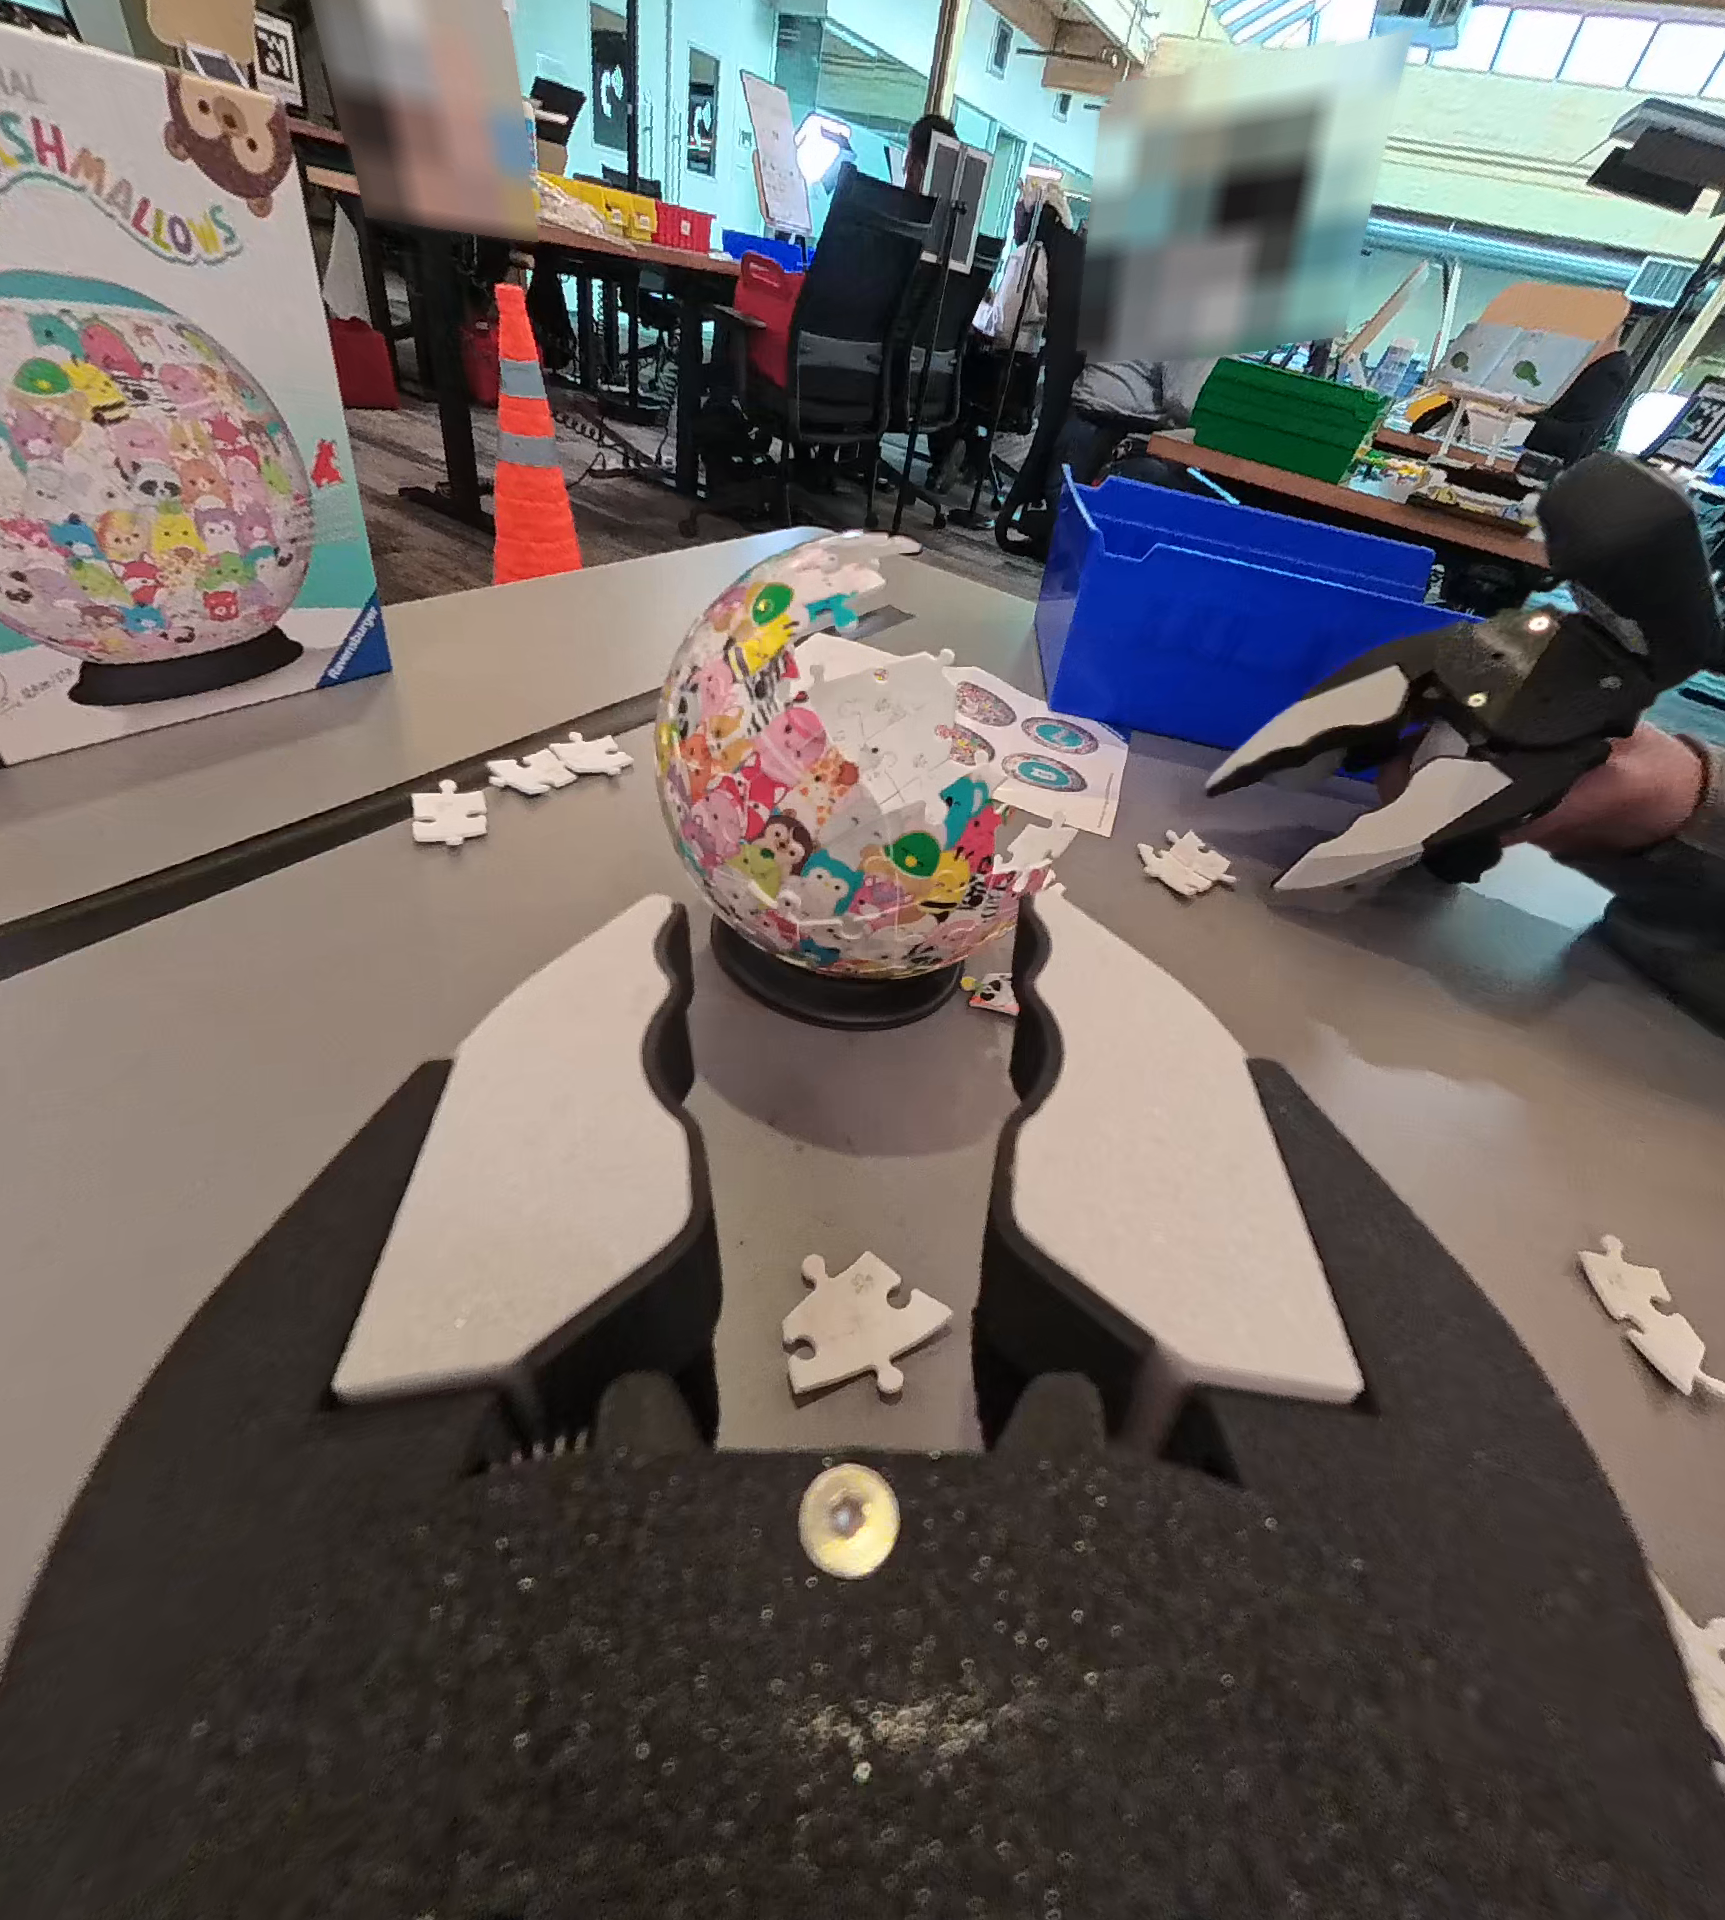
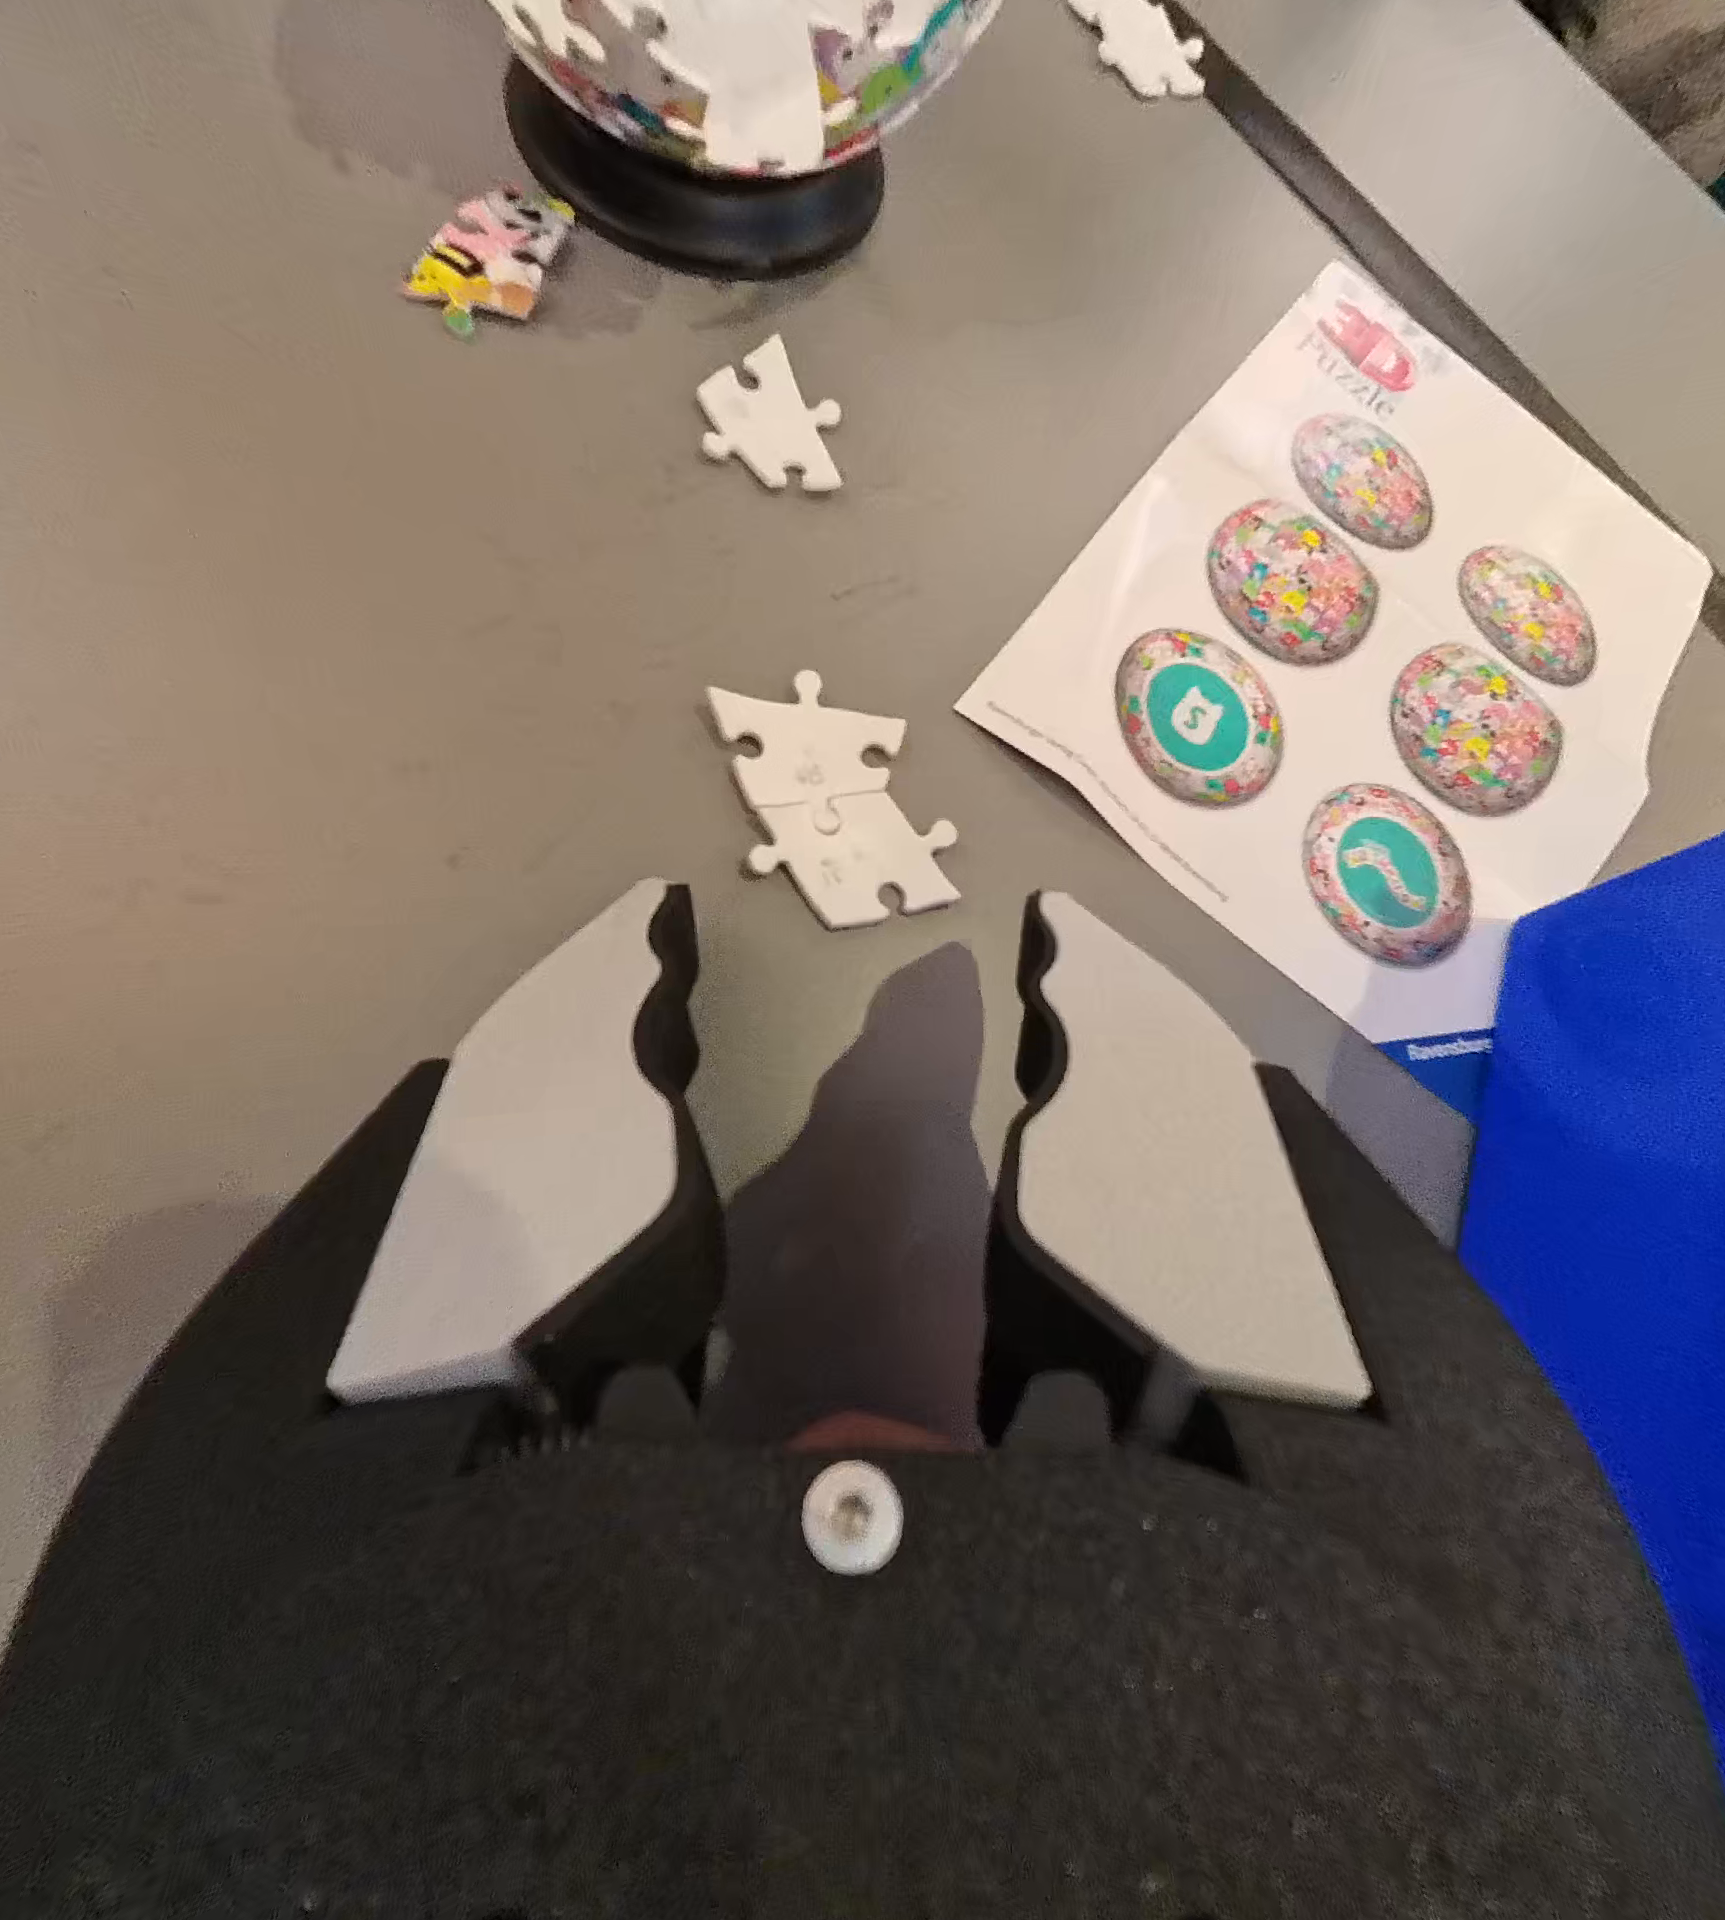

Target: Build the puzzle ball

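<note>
You've got both jaws spread and empty, right gripper point(image 2: 853, 909) lined up on the joined white pieces point(image 2: 830, 805) near the half-built colourful puzzle ball point(image 1: 837, 769), left gripper point(image 1: 853, 920) facing it.

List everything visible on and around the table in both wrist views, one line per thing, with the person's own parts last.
puzzle ball: one, multicoloured, part-built with an open side, table centre
stand: one, black, under the ball
loose white pieces: one lies between the left fingers; joined pair ahead of the right gripper; single beyond it; others scattered
face-up piece: one, pink and yellow, beside the stand
instruction sheet: one, white, right of the ball
puzzle box: one, upright, far left
bin: one, blue, behind the sheet
traffic cone: one, orange, on the floor beyond
table: grey
left gripper: open, facing the ball
right gripper: open, over the table
hand: holds the right gripper
</note>
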The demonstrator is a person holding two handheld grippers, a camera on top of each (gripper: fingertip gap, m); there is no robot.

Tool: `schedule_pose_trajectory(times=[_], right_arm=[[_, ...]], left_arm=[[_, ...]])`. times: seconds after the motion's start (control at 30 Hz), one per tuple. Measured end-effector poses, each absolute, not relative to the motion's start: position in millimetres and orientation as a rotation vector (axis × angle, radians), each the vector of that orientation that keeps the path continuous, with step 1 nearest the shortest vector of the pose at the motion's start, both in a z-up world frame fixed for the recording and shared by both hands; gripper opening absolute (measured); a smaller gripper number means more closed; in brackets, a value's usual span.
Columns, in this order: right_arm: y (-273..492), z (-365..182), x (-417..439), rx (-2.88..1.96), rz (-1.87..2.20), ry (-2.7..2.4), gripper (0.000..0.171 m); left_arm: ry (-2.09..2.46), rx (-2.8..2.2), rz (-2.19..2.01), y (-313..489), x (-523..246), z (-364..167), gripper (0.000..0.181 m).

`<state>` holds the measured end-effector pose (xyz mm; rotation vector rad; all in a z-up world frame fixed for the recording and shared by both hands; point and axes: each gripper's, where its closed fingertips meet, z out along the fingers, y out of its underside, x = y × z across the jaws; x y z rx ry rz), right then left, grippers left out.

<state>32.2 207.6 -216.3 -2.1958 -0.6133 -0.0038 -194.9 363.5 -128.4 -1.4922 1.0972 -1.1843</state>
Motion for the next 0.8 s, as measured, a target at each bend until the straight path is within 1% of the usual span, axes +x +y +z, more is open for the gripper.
schedule_pose_trajectory(times=[0.07, 0.17, 0.3, 0.37, 0.43, 0.63, 0.8], right_arm=[[207.1, -213.1, 31.1, -2.17, -0.006, -0.612, 0.062], [207.1, -209.8, 30.6, -2.151, 0.038, -0.59, 0.058], [207.7, -202.3, 27.7, -2.128, 0.18, -0.516, 0.058], [207.3, -197.4, 28.0, -2.1, 0.223, -0.493, 0.052], [207.8, -195.0, 30.0, -2.09, 0.237, -0.469, 0.052], [212.8, -209.0, 21.5, -2.176, 0.252, -0.53, 0.054], [219.5, -214.3, 13.4, -2.205, 0.27, -0.571, 0.053]], left_arm=[[1.105, -1.494, -1.193, 362.0, -194.1, -129.1, 0.058], [1.12, -1.497, -1.188, 360.6, -192.8, -130.7, 0.058], [1.12, -1.491, -1.185, 360.9, -193.0, -130.1, 0.057], [1.127, -1.496, -1.195, 360.8, -192.1, -131.2, 0.057], [1.151, -1.497, -1.193, 358.6, -190.3, -133.1, 0.057], [1.271, -1.471, -1.107, 345.8, -183.1, -142.4, 0.057], [1.282, -1.467, -1.106, 344.3, -182.5, -143.1, 0.057]])
